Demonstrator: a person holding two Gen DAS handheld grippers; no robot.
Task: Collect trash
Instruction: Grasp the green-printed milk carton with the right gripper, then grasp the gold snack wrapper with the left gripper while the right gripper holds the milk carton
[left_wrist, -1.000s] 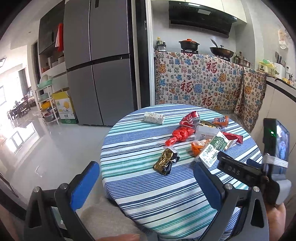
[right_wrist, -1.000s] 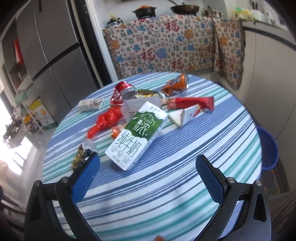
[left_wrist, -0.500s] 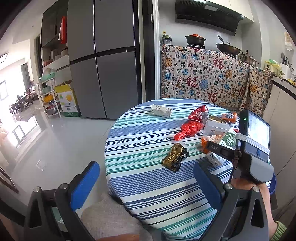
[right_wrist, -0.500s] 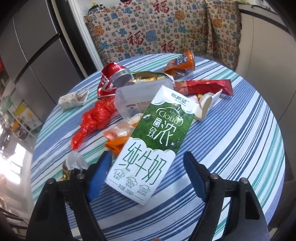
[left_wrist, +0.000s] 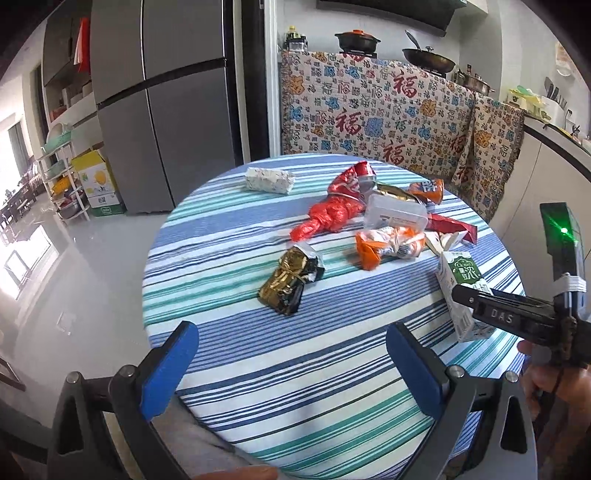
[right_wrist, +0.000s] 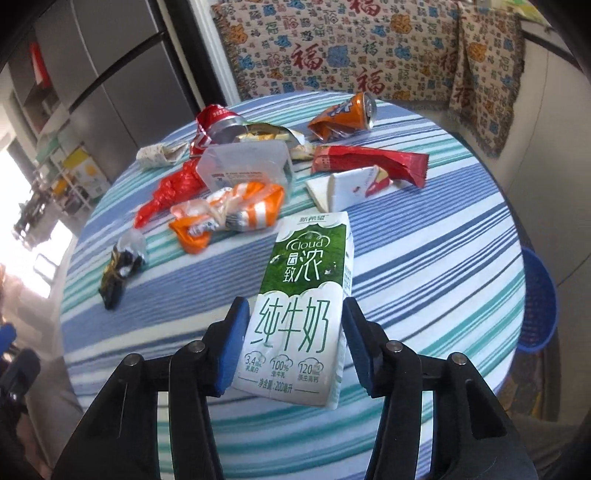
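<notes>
green milk carton (right_wrist: 303, 295), two cans (right_wrist: 343, 118)

Striped round table (left_wrist: 332, 369) bears scattered wrappers (left_wrist: 288, 282) and cans (right_wrist: 343, 114).

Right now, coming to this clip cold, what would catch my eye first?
The green-and-white milk carton fills the near centre of the right wrist view, between the blue pads of the right gripper, whose jaws have just been closing on its sides. Behind it, bright litter crowds the far half of the striped round table: a red bag, a crushed orange can and a red wrapper. The left gripper hangs open and empty over the near edge.
</notes>
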